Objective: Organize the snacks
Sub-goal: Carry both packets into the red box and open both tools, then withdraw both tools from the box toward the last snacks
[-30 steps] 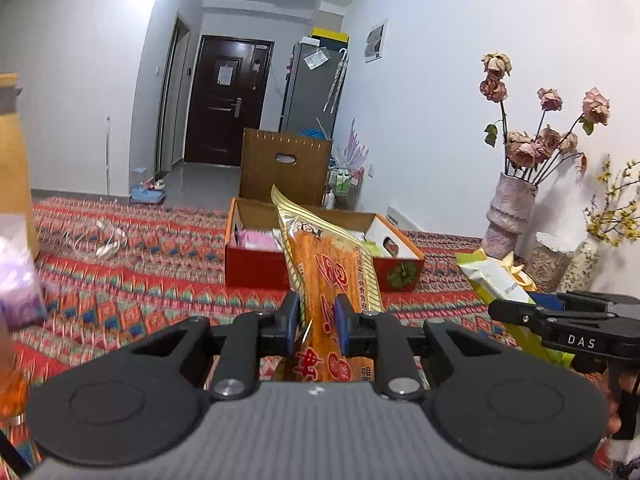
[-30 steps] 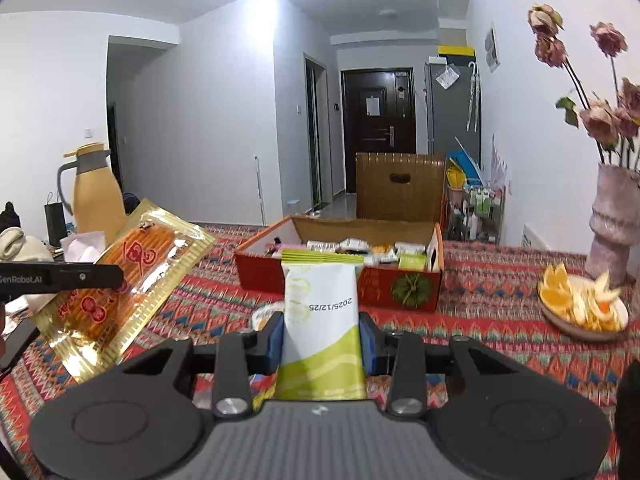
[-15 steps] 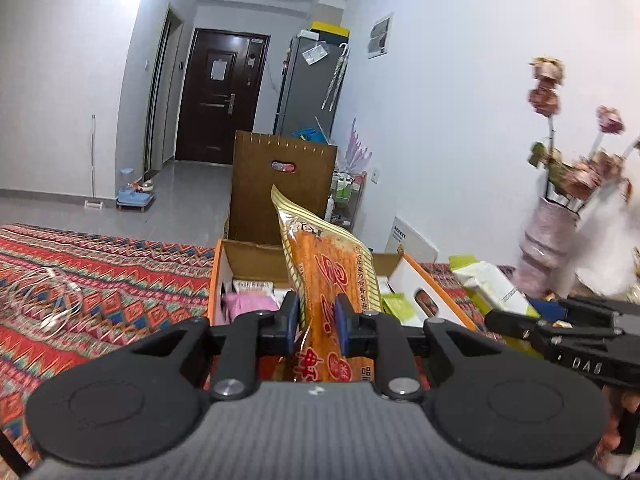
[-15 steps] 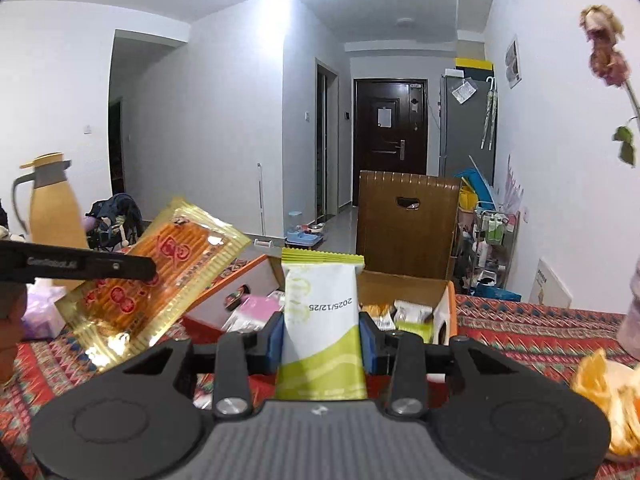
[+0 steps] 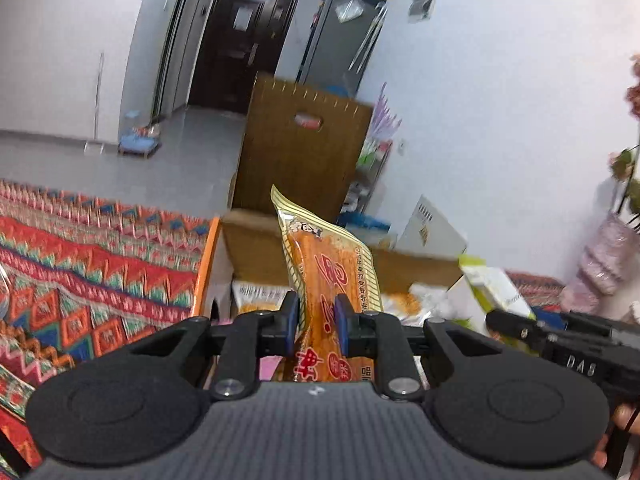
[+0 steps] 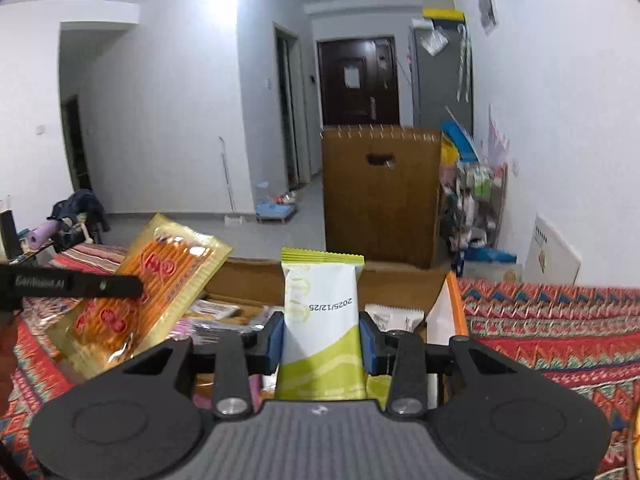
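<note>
My left gripper clamped the orange snack packet, my right gripper pinched the green-white packet, both above the open cardboard box

Place: home, living area.
Ahead: dark entry door, grey refrigerator, wooden chair back.
Below: surface with patterned woven cloth.
Right: vase of dried flowers.

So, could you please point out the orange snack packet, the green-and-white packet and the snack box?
orange snack packet (image 5: pixel 320 264), left wrist view, upper front.
green-and-white packet (image 6: pixel 320 300), right wrist view, white middle.
snack box (image 6: pixel 456 300), right wrist view, orange right rim.
</note>
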`<action>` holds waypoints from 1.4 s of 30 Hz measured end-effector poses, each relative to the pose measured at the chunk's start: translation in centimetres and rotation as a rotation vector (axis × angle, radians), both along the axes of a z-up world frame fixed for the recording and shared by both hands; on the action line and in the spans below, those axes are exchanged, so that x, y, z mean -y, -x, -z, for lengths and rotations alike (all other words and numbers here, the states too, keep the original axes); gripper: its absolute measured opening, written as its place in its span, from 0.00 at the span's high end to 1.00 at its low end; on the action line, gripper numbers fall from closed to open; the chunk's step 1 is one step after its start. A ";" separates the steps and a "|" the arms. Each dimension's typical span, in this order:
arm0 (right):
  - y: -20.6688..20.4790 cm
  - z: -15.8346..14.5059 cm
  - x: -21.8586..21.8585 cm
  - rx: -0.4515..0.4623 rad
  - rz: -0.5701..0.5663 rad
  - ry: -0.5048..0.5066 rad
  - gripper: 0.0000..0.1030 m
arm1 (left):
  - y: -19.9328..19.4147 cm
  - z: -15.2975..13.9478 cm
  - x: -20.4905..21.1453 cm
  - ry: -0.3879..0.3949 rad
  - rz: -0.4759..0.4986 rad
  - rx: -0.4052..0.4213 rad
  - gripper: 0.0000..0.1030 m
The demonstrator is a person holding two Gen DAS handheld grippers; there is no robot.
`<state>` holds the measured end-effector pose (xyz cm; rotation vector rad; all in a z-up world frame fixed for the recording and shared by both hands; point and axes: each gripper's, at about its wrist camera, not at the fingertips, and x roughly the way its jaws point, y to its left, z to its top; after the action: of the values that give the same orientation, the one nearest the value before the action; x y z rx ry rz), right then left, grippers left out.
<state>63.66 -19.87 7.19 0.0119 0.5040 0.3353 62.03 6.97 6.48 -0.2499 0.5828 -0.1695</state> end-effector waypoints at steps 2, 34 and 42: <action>-1.1 1.1 -0.6 -0.037 0.007 0.022 0.64 | -0.8 1.3 -0.3 0.013 -0.002 -0.036 0.81; 7.6 -2.6 -1.7 0.080 0.014 0.072 0.21 | 10.2 -3.9 2.7 -0.147 0.083 0.124 0.17; 16.9 -4.1 -0.7 0.095 0.006 0.051 0.18 | 19.1 -5.6 1.9 -0.143 0.058 0.158 0.12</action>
<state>46.78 -19.17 11.28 -0.0518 0.4181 0.3154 42.91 5.08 12.04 -0.0800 0.4428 -0.2013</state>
